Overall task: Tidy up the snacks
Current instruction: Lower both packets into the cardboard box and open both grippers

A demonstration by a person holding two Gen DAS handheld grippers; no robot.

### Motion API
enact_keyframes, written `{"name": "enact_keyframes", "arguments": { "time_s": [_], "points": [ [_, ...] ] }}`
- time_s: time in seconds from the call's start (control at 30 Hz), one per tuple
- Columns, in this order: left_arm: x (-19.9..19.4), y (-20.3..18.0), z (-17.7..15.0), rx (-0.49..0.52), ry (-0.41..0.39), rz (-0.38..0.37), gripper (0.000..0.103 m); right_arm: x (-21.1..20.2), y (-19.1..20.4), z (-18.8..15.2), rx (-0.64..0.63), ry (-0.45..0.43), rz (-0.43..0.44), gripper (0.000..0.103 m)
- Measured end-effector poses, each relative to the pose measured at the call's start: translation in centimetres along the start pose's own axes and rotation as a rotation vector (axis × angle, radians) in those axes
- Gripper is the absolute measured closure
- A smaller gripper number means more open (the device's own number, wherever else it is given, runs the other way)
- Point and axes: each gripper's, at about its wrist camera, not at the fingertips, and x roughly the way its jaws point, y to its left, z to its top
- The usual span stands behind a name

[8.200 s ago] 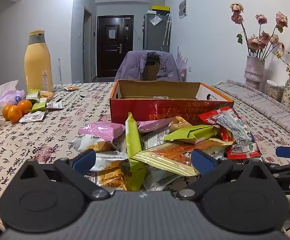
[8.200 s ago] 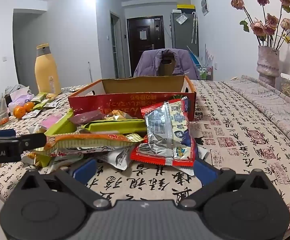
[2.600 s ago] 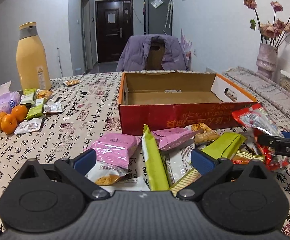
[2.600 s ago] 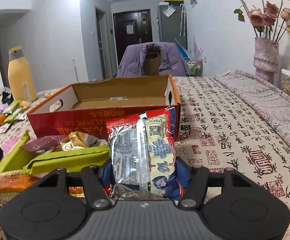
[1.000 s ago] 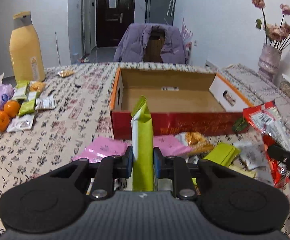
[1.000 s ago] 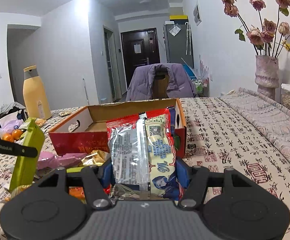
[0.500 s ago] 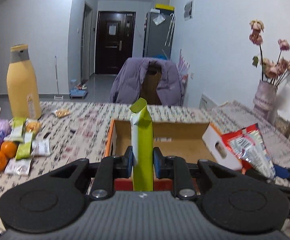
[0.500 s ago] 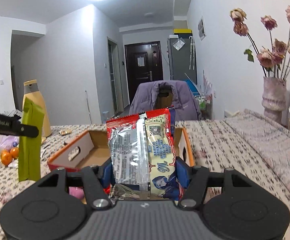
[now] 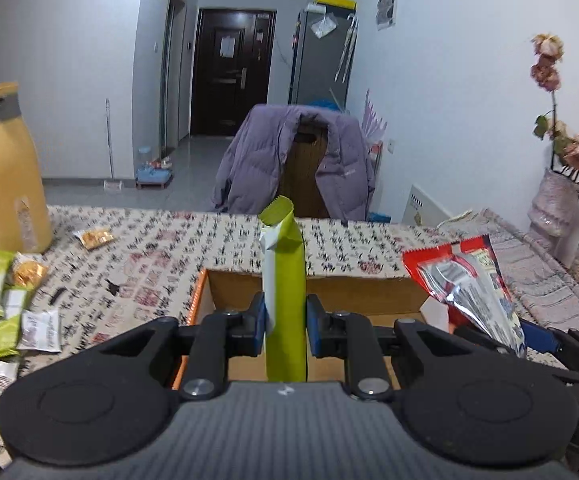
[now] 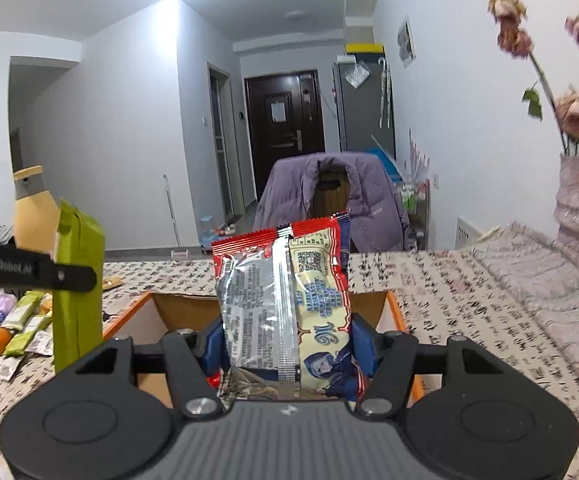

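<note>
The box (image 9: 317, 288) sits on the table (image 9: 169, 248), bottle (image 9: 7, 176) far left, chair (image 9: 301, 164) behind.

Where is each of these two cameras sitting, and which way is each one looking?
Left wrist: sits on the left gripper, looking along its fingers across the table; it holds a green packet over the cardboard box; the right gripper's fingers poke in at right.
Right wrist: sits on the right gripper, facing the same way, holding a red snack bag; the left gripper's finger shows at left.
Shared: box, both snacks, yellow bottle, purple jacket, dark door.
</note>
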Motion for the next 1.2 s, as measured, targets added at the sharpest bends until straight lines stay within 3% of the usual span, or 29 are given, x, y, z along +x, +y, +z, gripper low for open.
{"name": "enact_keyframes", "arguments": {
  "time_s": [0.3,0.6,0.63,0.7,0.73,0.77,0.87,0.93,1.2],
  "points": [
    [7.9,1.0,-2.1,-0.033,0.143,0.014,0.082,5.3,-0.8,-2.6,0.025,0.104,-0.017,0.042],
    [10.1,1.2,-3.0,-0.041,0.193,0.001,0.081,6.2,-1.3,-3.3,0.030,0.155,-0.022,0.040],
    [10.0,1.2,-3.0,-0.044,0.191,-0.002,0.076,6.1,-1.3,-3.2,0.028,0.151,-0.029,0.040],
    [9.6,1.2,-2.8,-0.041,0.178,-0.010,0.051,5.7,-1.3,-3.1,0.025,0.141,-0.037,0.030],
    [9.3,1.2,-2.7,-0.042,0.166,0.003,0.028,5.5,-1.3,-3.0,0.026,0.136,-0.040,0.020],
    [8.9,1.2,-2.7,-0.041,0.147,0.021,0.012,5.3,-1.3,-2.9,0.025,0.129,-0.044,0.016],
    [7.6,1.1,-2.4,-0.035,0.105,0.018,0.004,4.5,-1.4,-2.5,0.020,0.117,-0.062,0.010],
    [6.9,1.4,-2.1,-0.053,0.096,0.004,0.000,3.8,-1.3,-2.2,0.018,0.110,-0.070,0.000],
    [2.0,1.2,-2.6,-0.037,0.029,-0.014,0.000,0.1,-1.3,-2.0,0.003,0.079,-0.082,0.000]
  ]
}}
